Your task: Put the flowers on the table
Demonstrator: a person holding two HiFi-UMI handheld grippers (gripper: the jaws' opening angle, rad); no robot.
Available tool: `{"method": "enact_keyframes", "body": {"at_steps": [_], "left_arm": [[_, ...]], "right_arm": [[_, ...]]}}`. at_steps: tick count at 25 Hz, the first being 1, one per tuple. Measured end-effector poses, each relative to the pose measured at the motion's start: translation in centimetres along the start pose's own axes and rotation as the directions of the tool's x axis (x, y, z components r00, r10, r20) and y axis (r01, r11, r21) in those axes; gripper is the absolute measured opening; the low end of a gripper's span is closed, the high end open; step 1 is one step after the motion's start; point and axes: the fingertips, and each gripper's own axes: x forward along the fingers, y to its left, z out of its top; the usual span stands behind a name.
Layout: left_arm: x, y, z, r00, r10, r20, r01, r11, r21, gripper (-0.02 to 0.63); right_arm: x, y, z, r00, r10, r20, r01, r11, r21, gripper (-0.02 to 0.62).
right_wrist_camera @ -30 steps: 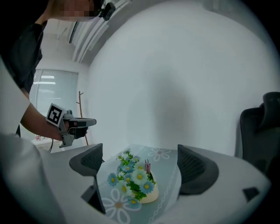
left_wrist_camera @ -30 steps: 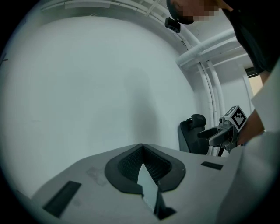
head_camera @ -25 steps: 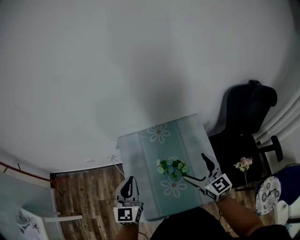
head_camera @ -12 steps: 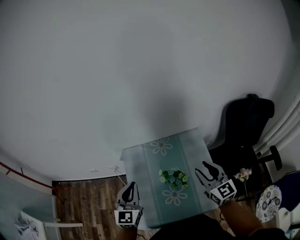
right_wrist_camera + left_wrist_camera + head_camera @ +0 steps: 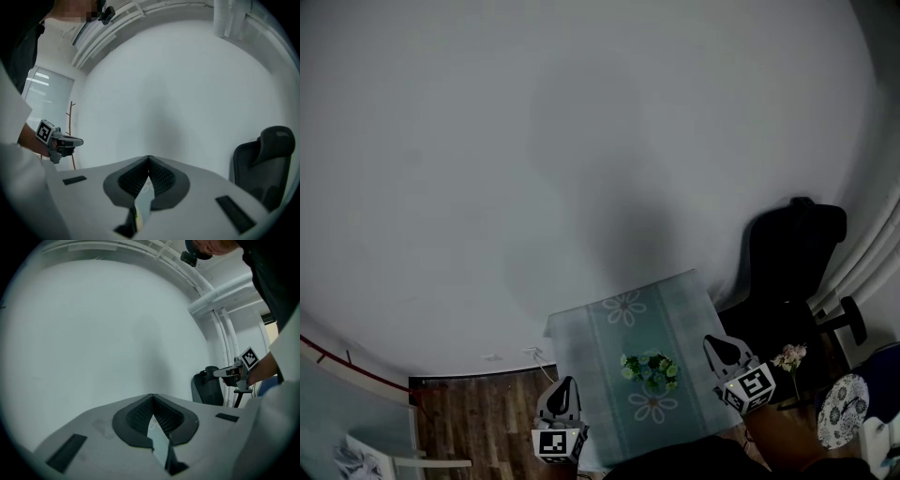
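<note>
Since the green bunch (image 5: 649, 368) is lying on the table (image 5: 609, 328) between them, left gripper (image 5: 563, 386) and right gripper (image 5: 715, 345) are hanging closed and empty, pink flowers (image 5: 788, 356) sitting just beside the right.

Head view: dim, grey, low in contrast; a broad soft shadow darkens the plain white wall (image 5: 441, 141). Gripper views: brighter, with strong fisheye curvature and black vignetted corners; a bright slatted window (image 5: 44, 90) glares in the right gripper view.
</note>
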Motion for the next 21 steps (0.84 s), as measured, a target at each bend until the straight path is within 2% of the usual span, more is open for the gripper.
{"method": "enact_keyframes", "body": {"at_steps": [8,21], "left_arm": [[0.8,0.8,1.5,0.999,0.01,0.033,-0.01,1.0,0.001,0.003],[0.4,1.3,1.1,0.999,0.029,0.036,-0.028,0.999,-0.017,0.003]], "right_arm": [[1.2,-0.4,1.2,1.0,-0.006,0.019,0.007,1.0,-0.015,0.017],[1.8,0.2,0.9,1.0,0.007,0.011,-0.007,1.0,-0.024,0.017]]}}
